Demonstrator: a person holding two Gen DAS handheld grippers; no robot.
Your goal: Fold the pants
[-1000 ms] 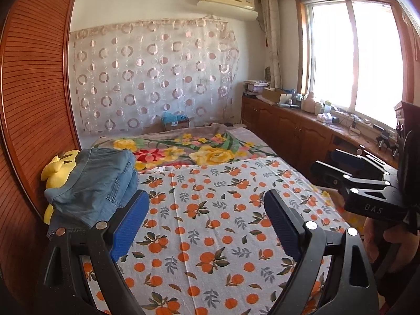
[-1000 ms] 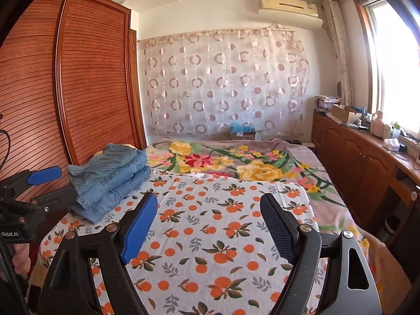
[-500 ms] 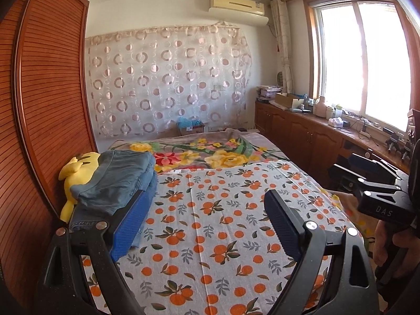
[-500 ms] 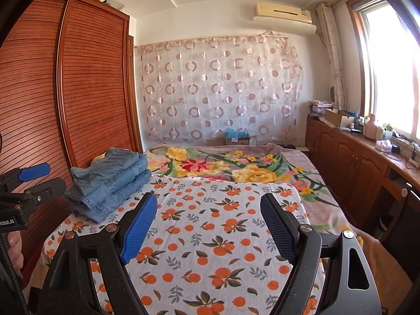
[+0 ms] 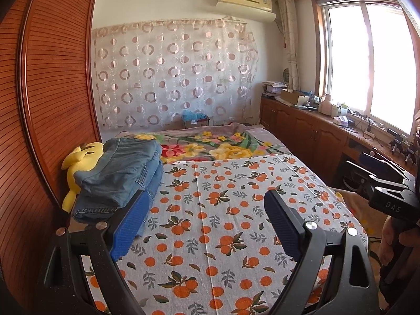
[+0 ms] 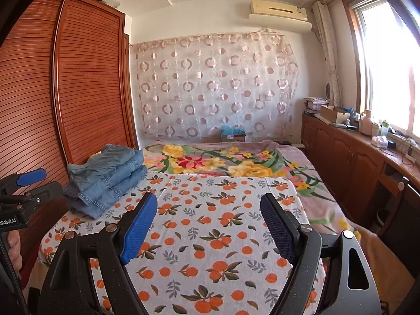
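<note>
Folded blue jeans (image 5: 120,173) lie in a stack at the left edge of the bed, beside the wardrobe; the same jeans (image 6: 107,178) show at left in the right wrist view. My left gripper (image 5: 204,210) is open above the orange-print sheet (image 5: 223,223), its left finger just in front of the stack, nothing between the pads. My right gripper (image 6: 208,218) is open too, over the sheet (image 6: 210,236), to the right of the jeans and apart from them. Each gripper appears at the other view's edge, held by a hand.
A yellow plush toy (image 5: 78,162) is wedged between the jeans and the slatted wooden wardrobe (image 5: 52,105). A floral blanket (image 6: 223,160) covers the far half of the bed. Low wooden cabinets (image 6: 354,162) with clutter run under the window on the right.
The left wrist view has swung left to right and drawn back a little, so the jeans sit farther ahead of the left finger. Both grippers stay open.
</note>
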